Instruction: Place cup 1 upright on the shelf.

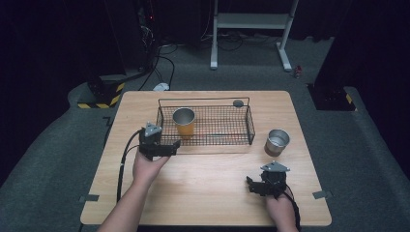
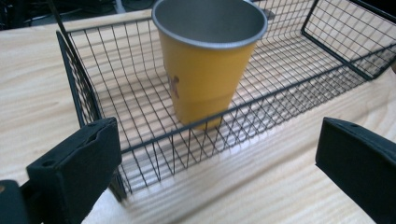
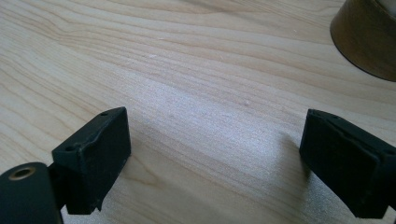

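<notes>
My left hand-held gripper sits wide open and empty at the basket's near wall, lined up with the yellow cup standing inside. Its own view shows that cup beyond the wire, unheld. My right hand-held gripper gapes empty over bare desk, the brown cup waiting nearby.

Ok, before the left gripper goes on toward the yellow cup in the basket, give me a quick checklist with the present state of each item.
1. Left gripper jaws apart with nothing between them: ok.
2. Yellow cup upright inside the wire basket: ok.
3. Basket wall in the way: not ok. The near wall stands between the left gripper and the cup, so a level approach would likely hit wire; going over the top looks safer.
4. Right gripper open and holding nothing, low over the table: ok.
5. Second cup upright on the table outside the basket, apart from both grippers: ok.
6. Yellow cup empty: cannot tell; its bottom is hidden.
</notes>
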`<state>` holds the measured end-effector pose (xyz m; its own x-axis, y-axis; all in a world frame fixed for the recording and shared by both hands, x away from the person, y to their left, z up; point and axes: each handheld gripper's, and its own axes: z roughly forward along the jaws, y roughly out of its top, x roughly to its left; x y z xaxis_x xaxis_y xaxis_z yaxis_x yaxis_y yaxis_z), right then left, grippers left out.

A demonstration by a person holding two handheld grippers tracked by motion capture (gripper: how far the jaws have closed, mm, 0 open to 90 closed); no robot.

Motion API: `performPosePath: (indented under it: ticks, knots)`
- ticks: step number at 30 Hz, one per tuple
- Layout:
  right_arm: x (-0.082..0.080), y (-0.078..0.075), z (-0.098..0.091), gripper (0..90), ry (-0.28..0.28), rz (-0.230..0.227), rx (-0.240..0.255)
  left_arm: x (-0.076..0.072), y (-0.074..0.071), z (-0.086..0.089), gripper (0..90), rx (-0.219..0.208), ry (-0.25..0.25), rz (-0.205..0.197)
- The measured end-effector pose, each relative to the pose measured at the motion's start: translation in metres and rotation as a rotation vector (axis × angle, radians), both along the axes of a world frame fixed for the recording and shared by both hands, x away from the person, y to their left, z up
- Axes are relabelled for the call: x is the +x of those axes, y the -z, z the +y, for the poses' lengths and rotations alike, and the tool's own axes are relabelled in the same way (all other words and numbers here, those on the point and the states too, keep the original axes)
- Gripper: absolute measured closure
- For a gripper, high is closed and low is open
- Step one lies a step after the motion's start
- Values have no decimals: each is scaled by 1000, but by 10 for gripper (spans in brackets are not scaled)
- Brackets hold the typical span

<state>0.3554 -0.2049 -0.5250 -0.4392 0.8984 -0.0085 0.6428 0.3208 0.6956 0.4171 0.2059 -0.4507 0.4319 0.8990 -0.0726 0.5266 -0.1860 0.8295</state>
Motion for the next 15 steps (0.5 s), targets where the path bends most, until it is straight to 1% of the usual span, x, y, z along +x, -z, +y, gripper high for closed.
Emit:
performPosePath:
  ticks: [1,3,5,6,7,10,11,12,13,15]
  knots:
    - [0,0,0,88,-1,0,-1,-4,3,2,10,-1,6,3]
    - [0,0,0,88,-1,0,-1,-9,5,5,11,-6,6,2]
    - [0,0,0,88,0,0,0,-11,7,6,15,-9,6,4]
    - [0,0,0,88,0,0,0,-15,10,8,15,-4,12,8]
    - [0,0,0,88,0,0,0,-15,10,8,15,-4,12,8]
    - [0,0,0,88,0,0,0,-22,18,13,15,-7,18,24]
    - [0,0,0,88,0,0,0,-22,18,13,17,-7,18,24]
    - [0,0,0,88,0,0,0,-27,22,16,20,-3,22,35]
    - [0,0,0,88,0,0,0,-27,22,16,20,-3,22,35]
    - [0,0,0,88,0,0,0,-35,28,21,22,-7,25,53]
